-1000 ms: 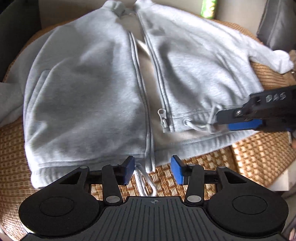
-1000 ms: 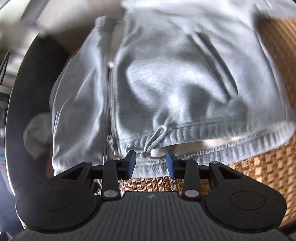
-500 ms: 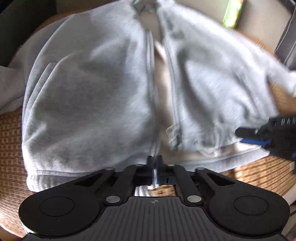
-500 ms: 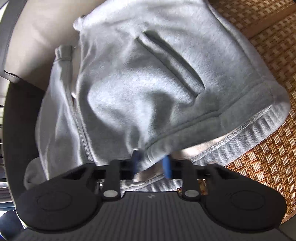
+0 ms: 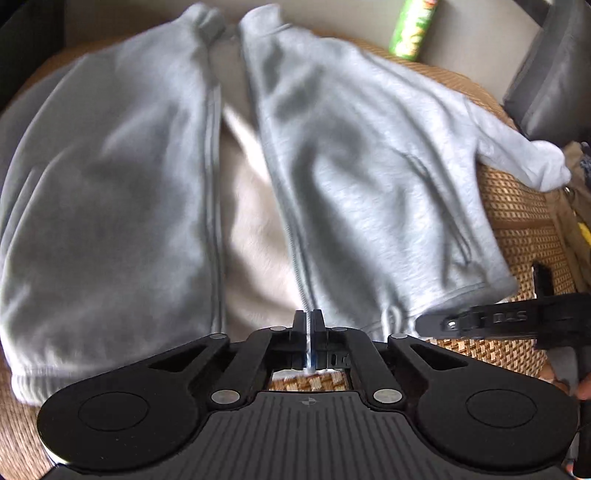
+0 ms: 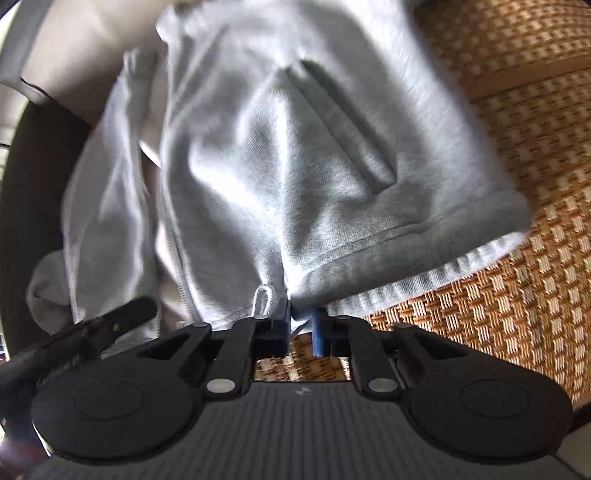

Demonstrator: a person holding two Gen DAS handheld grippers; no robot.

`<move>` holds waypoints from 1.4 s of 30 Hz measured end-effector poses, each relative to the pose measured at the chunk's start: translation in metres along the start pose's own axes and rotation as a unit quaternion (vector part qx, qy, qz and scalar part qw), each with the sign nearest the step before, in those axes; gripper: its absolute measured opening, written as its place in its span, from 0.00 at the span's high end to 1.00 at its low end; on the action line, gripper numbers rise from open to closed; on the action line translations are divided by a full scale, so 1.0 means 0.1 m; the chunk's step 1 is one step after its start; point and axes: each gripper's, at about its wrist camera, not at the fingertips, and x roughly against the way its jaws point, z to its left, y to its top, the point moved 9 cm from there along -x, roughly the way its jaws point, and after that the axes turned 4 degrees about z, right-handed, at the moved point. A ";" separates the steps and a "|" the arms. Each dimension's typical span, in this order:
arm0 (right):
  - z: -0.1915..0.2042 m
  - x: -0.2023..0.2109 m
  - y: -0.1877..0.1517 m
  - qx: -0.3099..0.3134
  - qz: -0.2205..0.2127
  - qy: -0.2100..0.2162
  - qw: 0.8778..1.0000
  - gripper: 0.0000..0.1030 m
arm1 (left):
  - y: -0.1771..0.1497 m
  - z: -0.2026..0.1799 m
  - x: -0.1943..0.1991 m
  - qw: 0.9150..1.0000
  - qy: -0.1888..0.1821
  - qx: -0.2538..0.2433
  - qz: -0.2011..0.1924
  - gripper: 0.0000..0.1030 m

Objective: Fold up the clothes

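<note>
Grey jacket (image 5: pixel 369 177) — left tongs (image 5: pixel 309 332) pinch its zipper edge, right tongs (image 6: pixel 300 325) its hem.

Around the work surface
A woven rattan mat (image 5: pixel 517 206) covers the surface. 1 green can (image 5: pixel 413 27) stands at the far edge, a dark grey cushion (image 5: pixel 550 70) to its right.

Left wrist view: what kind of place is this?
Probably a home living room. A grey zip jacket lies spread on a woven rattan seat mat, with a grey cushion and a green canister behind.
</note>
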 end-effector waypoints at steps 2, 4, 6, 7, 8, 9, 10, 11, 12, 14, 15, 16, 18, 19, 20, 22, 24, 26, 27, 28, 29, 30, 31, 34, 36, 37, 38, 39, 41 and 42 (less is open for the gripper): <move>0.03 0.06 0.01 0.009 -0.002 0.006 1.000 0.64 | -0.02 0.06 0.01 1.000 -0.002 0.017 0.001 0.75; 0.02 0.24 -0.03 0.012 -0.016 0.013 1.000 0.59 | 0.00 0.04 0.00 1.000 -0.001 0.009 0.003 0.70; -0.08 0.46 -0.05 0.005 -0.041 -0.002 0.999 0.57 | 0.02 -0.05 -0.02 1.000 0.001 -0.005 -0.002 0.47; -0.15 0.59 -0.05 -0.001 -0.063 -0.018 0.998 0.57 | 0.02 -0.10 -0.03 1.000 0.004 -0.012 -0.006 0.42; -0.24 0.70 -0.03 -0.010 -0.087 -0.033 0.996 0.57 | 0.03 -0.13 -0.06 1.000 0.011 -0.018 -0.007 0.39; -0.33 0.81 0.01 -0.019 -0.110 -0.054 0.992 0.57 | 0.03 -0.16 -0.09 1.000 0.018 -0.024 -0.006 0.38; -0.42 0.89 0.05 -0.023 -0.132 -0.076 0.988 0.57 | 0.04 -0.19 -0.12 0.999 0.025 -0.029 -0.006 0.38; -0.48 0.91 0.10 -0.023 -0.142 -0.087 0.986 0.55 | 0.05 -0.20 -0.14 0.999 0.027 -0.030 -0.003 0.40; -0.53 0.90 0.15 -0.021 -0.144 -0.091 0.985 0.54 | 0.06 -0.16 -0.09 0.999 0.032 -0.023 -0.012 0.40; -0.63 0.89 0.24 -0.017 -0.146 -0.098 0.984 0.50 | 0.08 -0.01 0.05 0.998 0.048 0.002 -0.034 0.40; -0.68 0.88 0.28 -0.015 -0.148 -0.101 0.984 0.50 | 0.06 0.11 0.15 0.997 0.055 0.028 -0.046 0.40; -0.73 0.87 0.33 -0.013 -0.149 -0.104 0.983 0.50 | 0.05 0.26 0.26 0.995 0.060 0.055 -0.057 0.40; -0.83 0.86 0.42 -0.010 -0.152 -0.111 0.982 0.50 | -0.01 0.60 0.52 0.989 0.085 0.088 -0.081 0.38; -0.86 0.85 0.43 -0.007 -0.150 -0.110 0.983 0.49 | -0.03 0.78 0.65 0.985 0.097 0.104 -0.093 0.37; -0.87 0.85 0.42 -0.005 -0.145 -0.104 0.984 0.48 | -0.07 0.96 0.77 0.982 0.114 0.115 -0.099 0.34; -0.86 0.82 0.41 0.001 -0.137 -0.101 0.985 0.46 | -0.20 1.33 0.98 0.974 0.136 0.146 -0.108 0.31; -0.83 0.79 0.40 0.010 -0.129 -0.103 0.986 0.46 | -0.32 1.69 1.15 0.965 0.148 0.182 -0.115 0.25; -0.79 0.76 0.41 0.018 -0.125 -0.106 0.986 0.46 | -0.43 1.97 1.16 0.961 0.116 0.226 -0.106 0.21; -0.77 0.74 0.42 0.022 -0.124 -0.106 0.986 0.46 | -0.44 2.06 1.08 0.961 0.089 0.243 -0.099 0.21; -0.75 0.72 0.45 0.027 -0.123 -0.105 0.986 0.46 | -0.45 2.15 1.00 0.960 0.062 0.259 -0.091 0.21; -0.73 0.70 0.47 0.032 -0.122 -0.105 0.986 0.46 | -0.45 2.23 0.91 0.956 0.043 0.276 -0.085 0.21; -0.70 0.68 0.50 0.037 -0.121 -0.105 0.986 0.45 | -0.45 2.29 0.79 0.952 0.025 0.295 -0.079 0.21; -0.68 0.66 0.52 0.041 -0.119 -0.104 0.987 0.44 | -0.45 2.34 0.69 0.948 0.008 0.310 -0.075 0.21; -0.63 0.60 0.56 0.051 -0.111 -0.102 0.987 0.40 | -0.35 2.33 0.50 0.939 -0.051 0.331 -0.075 0.21; -0.63 0.57 0.59 0.052 -0.110 -0.107 0.987 0.38 | -0.29 2.28 0.38 0.942 -0.053 0.324 -0.066 0.21; -0.64 0.55 0.60 0.049 -0.108 -0.108 0.987 0.37 | -0.27 2.27 0.33 0.944 -0.050 0.322 -0.060 0.24; -0.66 0.50 0.60 0.043 -0.099 -0.108 0.988 0.36 | -0.26 2.25 0.32 0.945 -0.046 0.318 -0.056 0.57; -0.67 0.45 0.59 0.036 -0.087 -0.107 0.990 0.36 | -0.25 2.23 0.31 0.947 -0.043 0.315 -0.053 0.72; -0.67 0.36 0.58 0.041 -0.061 -0.114 0.991 0.61 | -0.26 2.13 0.48 0.954 -0.019 0.291 -0.067 0.80; -0.66 0.36 0.57 0.055 -0.048 -0.128 0.989 0.84 | -0.26 2.07 0.60 0.959 0.002 0.272 -0.075 0.82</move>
